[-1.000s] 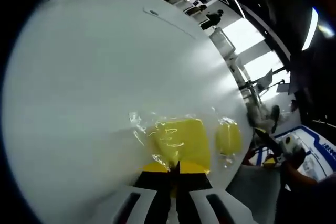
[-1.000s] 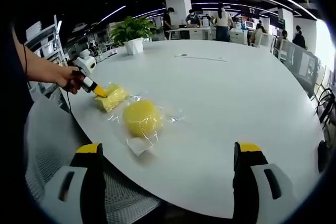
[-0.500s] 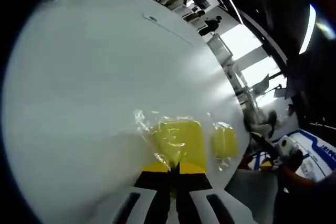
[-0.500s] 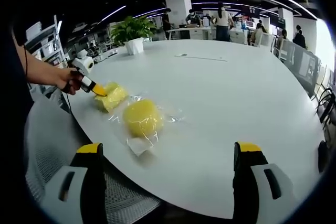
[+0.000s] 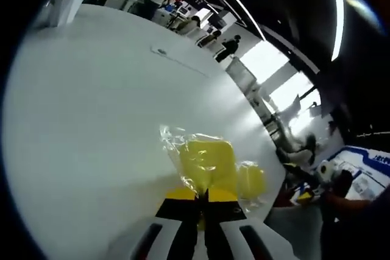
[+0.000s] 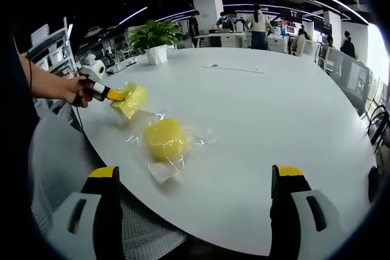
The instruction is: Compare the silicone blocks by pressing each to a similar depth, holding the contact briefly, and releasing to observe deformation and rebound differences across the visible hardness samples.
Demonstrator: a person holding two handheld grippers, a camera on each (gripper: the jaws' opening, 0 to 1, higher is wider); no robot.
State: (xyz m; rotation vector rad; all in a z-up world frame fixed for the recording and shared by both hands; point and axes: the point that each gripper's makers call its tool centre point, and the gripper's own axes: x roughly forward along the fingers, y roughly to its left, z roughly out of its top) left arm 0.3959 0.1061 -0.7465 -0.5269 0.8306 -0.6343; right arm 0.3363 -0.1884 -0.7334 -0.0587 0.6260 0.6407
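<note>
Two bagged yellow blocks in play: your left gripper [image 6: 114,95] is clamped on the square block [image 5: 209,162], lifted off the table [image 6: 256,120]. Round block [image 6: 164,139] lies near the table edge. Right gripper [image 6: 198,181] jaws wide apart, holding nothing.

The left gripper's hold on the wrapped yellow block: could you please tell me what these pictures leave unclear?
- Left gripper view: the left gripper hides the near edge of the yellow block, so grip depth is unreadable.
- Right gripper view: that block is small and distant; dents cannot be judged.
- Glossy plastic wrap blurs the round block.
</note>
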